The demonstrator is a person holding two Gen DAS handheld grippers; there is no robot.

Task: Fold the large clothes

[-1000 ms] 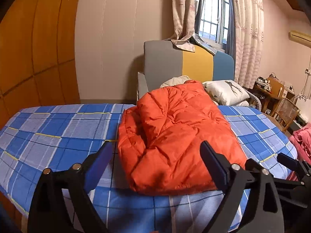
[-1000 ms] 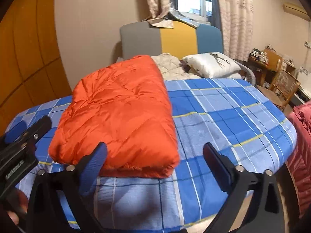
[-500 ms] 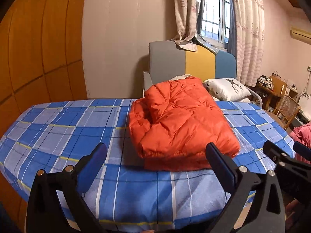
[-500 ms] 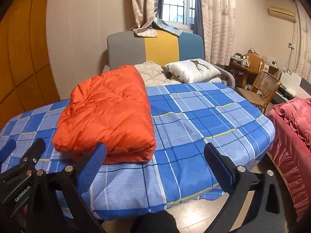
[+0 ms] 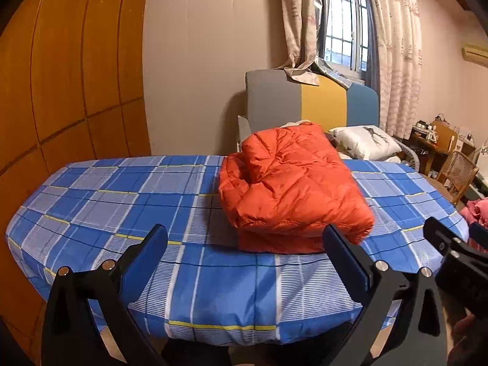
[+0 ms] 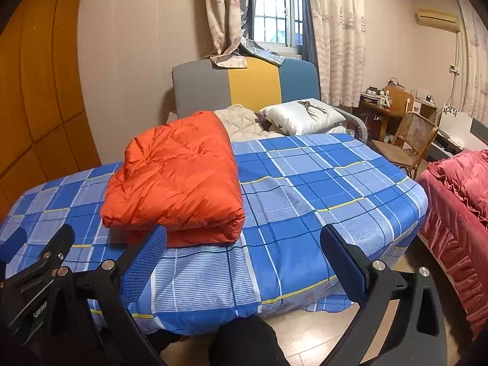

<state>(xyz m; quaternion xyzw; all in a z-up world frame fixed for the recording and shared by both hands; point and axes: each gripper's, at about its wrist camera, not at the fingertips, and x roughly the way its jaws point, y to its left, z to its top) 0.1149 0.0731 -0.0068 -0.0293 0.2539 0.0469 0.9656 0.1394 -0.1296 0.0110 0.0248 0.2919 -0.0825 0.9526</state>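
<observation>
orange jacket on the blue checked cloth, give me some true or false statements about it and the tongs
1. The orange jacket lies folded on the blue checked cloth. True.
2. The left tongs grip the jacket's hem. False: they are open and hold nothing.
3. The right tongs are open and empty. True.
4. The white pillow sits on top of the jacket. False: it lies behind the table, apart from the jacket.

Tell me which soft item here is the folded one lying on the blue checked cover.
The orange puffer jacket: folded into a block on the checked cover. The white deer-print pillow and beige quilt lie behind, off the cover.
</observation>
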